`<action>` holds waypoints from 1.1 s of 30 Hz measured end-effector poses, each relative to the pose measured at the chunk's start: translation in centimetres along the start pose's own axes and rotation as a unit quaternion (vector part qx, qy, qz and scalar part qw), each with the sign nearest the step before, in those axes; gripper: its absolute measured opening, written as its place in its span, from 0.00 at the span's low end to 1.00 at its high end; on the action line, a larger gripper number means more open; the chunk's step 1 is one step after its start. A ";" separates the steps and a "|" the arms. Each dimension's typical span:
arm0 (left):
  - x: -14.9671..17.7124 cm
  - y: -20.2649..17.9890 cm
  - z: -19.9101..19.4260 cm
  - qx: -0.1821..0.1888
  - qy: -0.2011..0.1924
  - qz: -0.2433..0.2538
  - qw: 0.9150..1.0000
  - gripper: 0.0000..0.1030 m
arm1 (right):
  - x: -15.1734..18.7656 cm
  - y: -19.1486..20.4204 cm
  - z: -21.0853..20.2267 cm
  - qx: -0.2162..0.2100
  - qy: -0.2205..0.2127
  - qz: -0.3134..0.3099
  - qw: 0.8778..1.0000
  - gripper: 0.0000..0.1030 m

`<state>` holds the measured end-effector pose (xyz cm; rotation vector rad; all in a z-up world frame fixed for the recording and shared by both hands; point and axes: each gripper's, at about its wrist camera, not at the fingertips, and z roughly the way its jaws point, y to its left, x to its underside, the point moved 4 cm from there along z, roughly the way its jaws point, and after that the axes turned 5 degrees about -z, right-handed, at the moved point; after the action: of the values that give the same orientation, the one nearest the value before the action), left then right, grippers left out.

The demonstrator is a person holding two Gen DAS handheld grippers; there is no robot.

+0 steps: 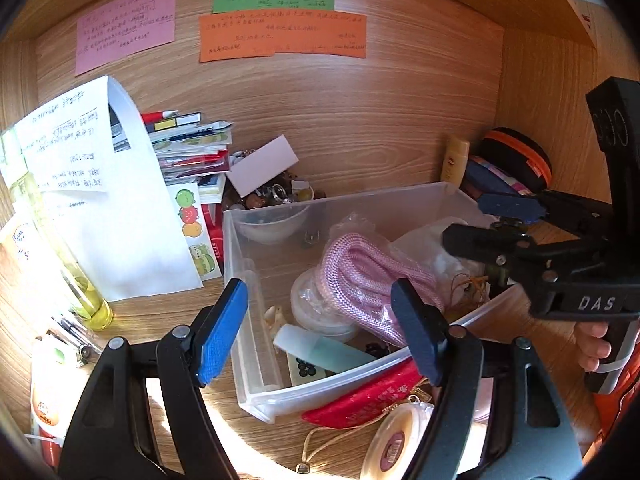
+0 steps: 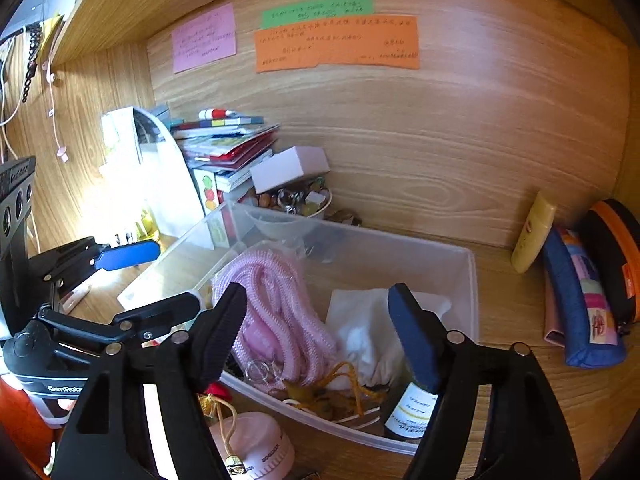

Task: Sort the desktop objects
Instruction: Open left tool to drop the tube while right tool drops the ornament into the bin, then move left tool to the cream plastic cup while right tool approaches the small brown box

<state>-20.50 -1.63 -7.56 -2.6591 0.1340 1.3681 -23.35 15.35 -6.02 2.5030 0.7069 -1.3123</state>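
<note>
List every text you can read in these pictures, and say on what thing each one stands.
"DAS": on the right claw body.
"GenRobo", cut off at the end: on the left claw body.
Handwriting on the pink note, green note, orange note and white paper: too small to read.

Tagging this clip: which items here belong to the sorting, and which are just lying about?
Job: clear bin, pink rope, white cloth, small bottle.
Lying about: wall notes, book stack, pencil case, yellow tube.
</note>
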 end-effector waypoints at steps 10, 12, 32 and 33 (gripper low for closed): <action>-0.1 0.6 -2.4 -0.021 -0.013 -0.006 1.000 0.89 | -0.6 -0.4 -4.0 0.010 -0.034 0.006 0.999 0.82; 0.0 0.4 -3.2 -0.028 -0.020 -0.001 0.999 0.92 | -0.4 -0.3 -4.7 0.013 -0.039 0.003 0.999 0.82; 4.1 0.0 -7.1 -0.044 -0.012 -0.016 0.999 0.96 | 5.4 -1.4 -7.1 0.040 0.010 0.037 0.998 0.84; 4.4 -0.1 -7.2 -0.045 -0.011 -0.014 0.999 0.96 | 5.7 -1.3 -7.2 0.040 0.011 0.038 0.998 0.84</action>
<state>-12.12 -2.80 -6.98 -2.7067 0.0334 1.4255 -16.16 21.18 -6.53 2.5839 0.5683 -1.3140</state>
